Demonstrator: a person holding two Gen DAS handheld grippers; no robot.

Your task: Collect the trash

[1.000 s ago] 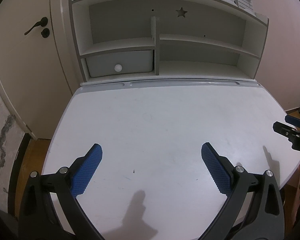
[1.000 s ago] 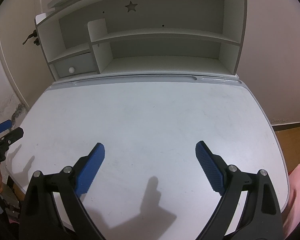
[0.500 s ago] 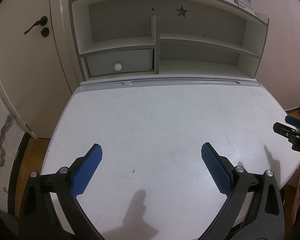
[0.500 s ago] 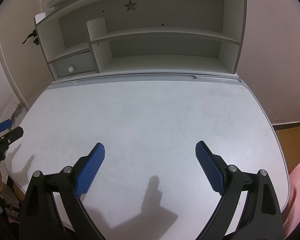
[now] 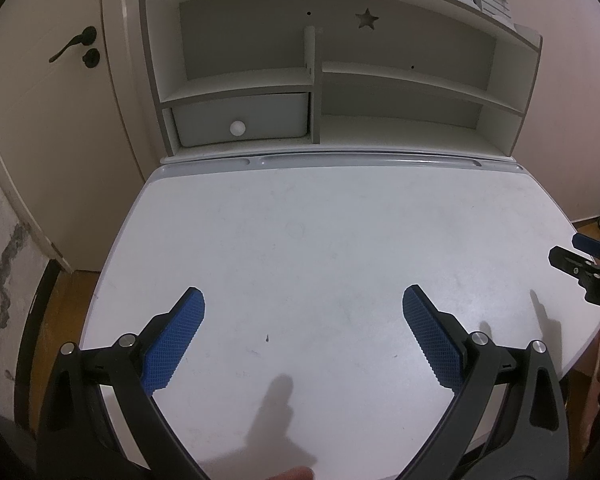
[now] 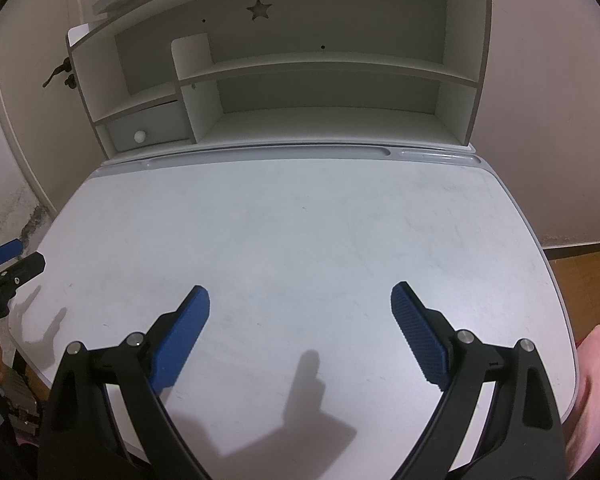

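left tongs (image 5: 303, 334) wide apart, holding nothing | right tongs (image 6: 300, 330) likewise | both seemingly above desk (image 5: 340, 220)

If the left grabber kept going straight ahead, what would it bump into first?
Probably the bare white desk top: the open left gripper points slightly downward over it. If it cleared that, the white shelf unit behind comes next. Depth is hard to judge.

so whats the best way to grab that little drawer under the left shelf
Grip the round white knob at the middle of the drawer front, coming straight on from the desk side; it is probably the only graspable part on that flat face. Both grippers are open.
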